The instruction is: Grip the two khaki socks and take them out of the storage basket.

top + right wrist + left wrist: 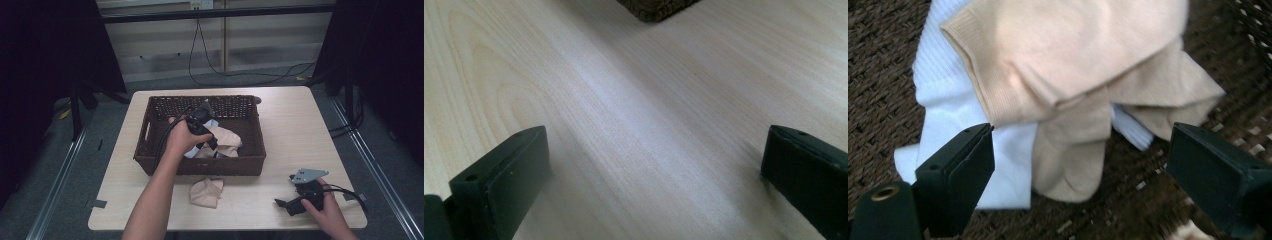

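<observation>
While a person's left hand (181, 138) reaches into a dark wicker basket (150, 150) at the middle of a pale wooden table (295, 125), the left gripper (1080, 165) hangs with its jaws spread wide over a small heap of socks, gripping nothing. Seen along that gripper's own jaws, a beige sock (1068, 60) lies crumpled on top of a white sock (948, 110), both resting on the woven basket floor, the beige toe falling between the two open jaws without touching either. From the high view, the same heap sits toward the near right part of the basket, just beside the gripper's tips. Another beige sock (206, 192) lies outside on the table, close against the basket's near wall. Near the table's right front corner, the right gripper (285, 204), held in the person's right hand (327, 210), rests low over bare wood with its jaws likewise wide apart and empty, well away from the basket
</observation>
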The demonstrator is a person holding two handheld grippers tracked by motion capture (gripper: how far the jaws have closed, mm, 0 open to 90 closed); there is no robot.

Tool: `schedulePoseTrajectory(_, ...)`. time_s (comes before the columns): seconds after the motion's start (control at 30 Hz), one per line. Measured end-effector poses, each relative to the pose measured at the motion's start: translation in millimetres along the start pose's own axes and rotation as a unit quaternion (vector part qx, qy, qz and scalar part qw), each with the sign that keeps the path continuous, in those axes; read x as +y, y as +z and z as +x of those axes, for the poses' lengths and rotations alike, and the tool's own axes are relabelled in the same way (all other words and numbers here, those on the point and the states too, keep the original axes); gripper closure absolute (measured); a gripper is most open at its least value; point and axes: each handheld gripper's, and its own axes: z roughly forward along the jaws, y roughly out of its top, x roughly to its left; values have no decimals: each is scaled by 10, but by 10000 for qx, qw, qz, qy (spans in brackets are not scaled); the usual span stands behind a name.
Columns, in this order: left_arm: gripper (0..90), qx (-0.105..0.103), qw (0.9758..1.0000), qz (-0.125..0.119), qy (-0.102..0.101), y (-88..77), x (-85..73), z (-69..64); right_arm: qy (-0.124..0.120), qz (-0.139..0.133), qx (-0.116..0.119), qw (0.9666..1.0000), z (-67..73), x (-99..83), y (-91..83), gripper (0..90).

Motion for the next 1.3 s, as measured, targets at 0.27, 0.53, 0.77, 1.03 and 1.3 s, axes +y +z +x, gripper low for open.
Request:
schedulePoseTrajectory(0.27, 216, 60, 9997, -104, -213, 136, 61, 74, 1, 1, 1, 10000, 0, 0, 0, 0)
schedulePoseTrajectory(0.53, 406, -50, 9996, 23, -278, 216, 89, 109, -3, 0, -1, 10000, 0, 0, 0, 0)
schedulePoseTrajectory(0.77, 527, -100, 9994, 70, -334, 265, 142, 138, 15, 8, 8, 10000, 2, 1, -1, 0)
schedulePoseTrajectory(1.03, 836, -98, 9995, 187, -214, 220, 203, 102, 19, 9, 8, 10000, 2, 1, -1, 0)
schedulePoseTrajectory(1.3, 888, -86, 9993, 276, -221, 83, 198, 89, -6, 3, 11, 10000, 1, 0, -2, 0)
